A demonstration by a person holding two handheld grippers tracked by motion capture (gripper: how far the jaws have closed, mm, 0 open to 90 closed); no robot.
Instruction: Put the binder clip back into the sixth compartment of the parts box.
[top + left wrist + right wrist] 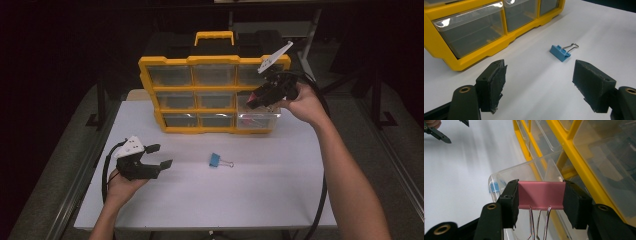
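Pink clip (540, 195): a wide binder clip pinched across its ends by the right gripper (540, 202), wire handles hanging toward the camera; it is held just above the pulled-out clear drawer (524, 171) at the organizer's lower right.
Right gripper: jaws part-way apart, pads pressed on both ends of the pink clip; seen from above at the organizer's right side (257, 97).
Step in hand: judged to be dropping the pink clip into the open drawer.
Doing it well: bring the clip fully over the drawer, inside its front rim and clear of the divider, lower it a little, then spread the jaws so it falls flat rather than catching the rim.
Organizer (150, 75): yellow frame with clear drawers, standing at the back of the desk (260, 195).
Blue clip (215, 160): small, lying alone mid-desk, well apart from the organizer.
Left gripper (159, 156): spread wide, holding nothing, low over the desk near the blue clip.
Hard to make out: the drawer's contents blur from above; a bluish patch behind its wall cannot be identified. The upper drawers are too dark to read.
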